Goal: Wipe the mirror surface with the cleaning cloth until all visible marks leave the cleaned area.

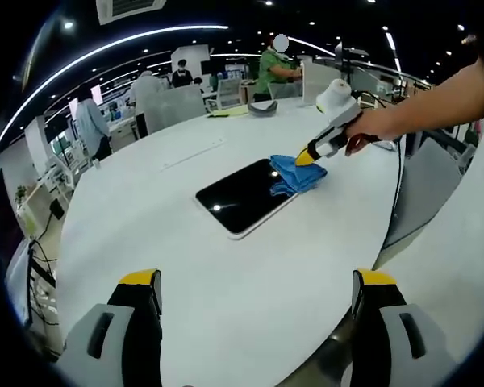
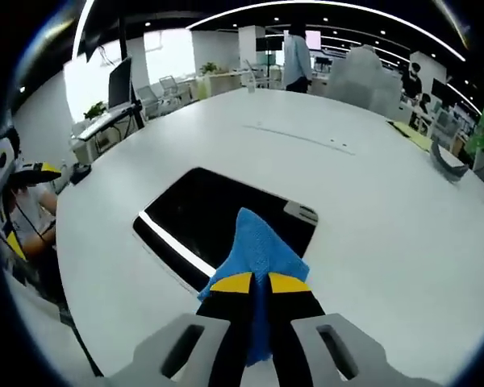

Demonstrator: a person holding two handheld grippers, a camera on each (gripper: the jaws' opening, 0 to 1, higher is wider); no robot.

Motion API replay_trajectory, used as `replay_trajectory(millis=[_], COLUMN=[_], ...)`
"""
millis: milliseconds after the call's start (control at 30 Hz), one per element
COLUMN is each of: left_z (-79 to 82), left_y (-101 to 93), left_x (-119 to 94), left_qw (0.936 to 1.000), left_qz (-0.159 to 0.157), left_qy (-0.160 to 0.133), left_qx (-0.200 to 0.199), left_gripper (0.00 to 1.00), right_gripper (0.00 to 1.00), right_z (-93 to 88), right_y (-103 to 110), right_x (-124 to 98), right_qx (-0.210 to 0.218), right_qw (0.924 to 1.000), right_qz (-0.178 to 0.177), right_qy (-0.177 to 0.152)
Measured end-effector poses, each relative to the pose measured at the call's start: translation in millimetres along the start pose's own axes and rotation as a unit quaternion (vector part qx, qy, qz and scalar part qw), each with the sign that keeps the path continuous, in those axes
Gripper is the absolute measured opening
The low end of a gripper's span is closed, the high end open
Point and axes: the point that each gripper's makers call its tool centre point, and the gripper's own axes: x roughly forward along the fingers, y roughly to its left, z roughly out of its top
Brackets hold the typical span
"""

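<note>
blue cloth (image 2: 260,242) in right tool (image 2: 260,284) covers part of mirror (image 2: 195,211).

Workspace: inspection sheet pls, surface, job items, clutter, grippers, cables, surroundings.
Surface: white round table, bare around the work area.
Job's things: mirror lies flat on the table, dark and reflecting ceiling lights; any marks too small to tell. Blue cleaning cloth rests on one end of the mirror.
Clutter: a dark grey object and a yellowish sheet at the table's far side.
Grippers: right gripper shut on the cleaning cloth, held over the mirror's edge; left gripper open, holding nothing, above the near table edge.
Cables: one dark cable running down off the table edge near the person's hand.
Surroundings: open office, desks, chairs, several people standing.
</note>
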Motion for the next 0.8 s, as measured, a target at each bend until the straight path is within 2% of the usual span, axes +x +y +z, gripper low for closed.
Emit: replay_trajectory(millis=[267, 433, 567, 700, 800], left_z=[2.9, 3.9, 3.1, 2.9, 2.8], left_y=[-4.1, -6.9, -9.2, -12.2, -13.8], left_x=[5.1, 7.8, 9.7, 11.6, 13.4], left_qw=[1.0000, 0.9999, 0.9998, 0.9997, 0.9995], left_qz=[-0.005, -0.010, -0.014, -0.020, -0.025], left_qy=[0.002, 0.005, 0.008, 0.009, 0.011], left_qx=[0.003, 0.008, 0.010, 0.014, 0.017], left_gripper=[0.99, 0.99, 0.99, 0.99, 0.99], right_gripper=[0.01, 0.01, 0.01, 0.01, 0.02], right_z=[-10.1, -11.9, -23.7, -49.7, -62.9], right_y=[4.6, 7.4, 12.6, 18.8, 25.0], right_x=[-28.7, -48.9, -59.6, -66.2, -67.0], right_qx=[-0.004, 0.013, 0.013, 0.007, 0.001], right_qw=[0.9999, 0.9993, 0.9995, 0.9999, 0.9996], right_qz=[0.000, 0.002, 0.009, 0.014, 0.022], right_qy=[-0.017, -0.035, -0.028, 0.000, 0.016])
